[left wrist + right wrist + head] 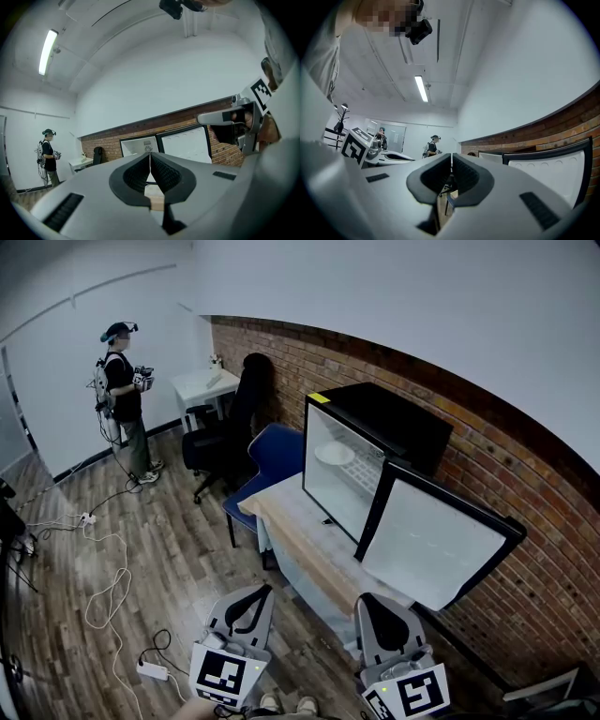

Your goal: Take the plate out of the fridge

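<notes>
Left jaws: the left gripper (150, 157) is closed, its ribbed pads pressed flat together with nothing between them.
Right jaws: the right gripper (451, 159) is likewise closed on itself and carries nothing.
Plate: a white plate (335, 454) lies on a shelf inside the fridge, ahead of both pairs of jaws and well apart from them, untouched.
Fridge: a black fridge (398, 418) stands on the worktop, ahead of the jaws and nearer the right pair.
Door: the fridge door (436, 545) hangs wide open, its white inner face turned up, just ahead of the right jaws.
Worktop: a pale wooden worktop (295, 531) runs along the brick wall (511, 460), its near end ahead of the gap between the two pairs of jaws.
Chairs: a blue chair (279, 451) sits beyond the worktop's far end, ahead of the left jaws, with a black office chair (246, 395) just behind it.
Person: far ahead and left of the left jaws, a person (122, 395) in headgear stands near a small white desk (202, 385).
Floor: white cables (108, 587) trail over the wooden floor (178, 549), left of the left jaws.
</notes>
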The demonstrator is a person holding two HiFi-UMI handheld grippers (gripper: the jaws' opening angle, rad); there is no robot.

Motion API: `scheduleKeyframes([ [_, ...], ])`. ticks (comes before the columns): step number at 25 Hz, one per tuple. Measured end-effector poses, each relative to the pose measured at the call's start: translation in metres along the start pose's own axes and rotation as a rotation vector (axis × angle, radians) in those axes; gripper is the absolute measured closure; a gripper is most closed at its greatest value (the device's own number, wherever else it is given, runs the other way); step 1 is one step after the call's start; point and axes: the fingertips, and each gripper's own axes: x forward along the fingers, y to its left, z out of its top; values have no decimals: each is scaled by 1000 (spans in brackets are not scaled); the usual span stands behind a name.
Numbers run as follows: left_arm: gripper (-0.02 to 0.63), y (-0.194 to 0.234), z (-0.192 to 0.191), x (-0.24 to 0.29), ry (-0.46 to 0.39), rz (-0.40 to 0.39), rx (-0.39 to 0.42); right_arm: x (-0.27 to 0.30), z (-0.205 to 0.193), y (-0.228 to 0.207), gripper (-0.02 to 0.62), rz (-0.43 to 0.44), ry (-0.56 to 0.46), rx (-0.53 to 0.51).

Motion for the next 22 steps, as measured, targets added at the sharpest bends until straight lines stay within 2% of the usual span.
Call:
scheduleKeyframes([
  [22,588,-28,-3,28,12,41,44,-3,-32,-39,563,54,28,25],
])
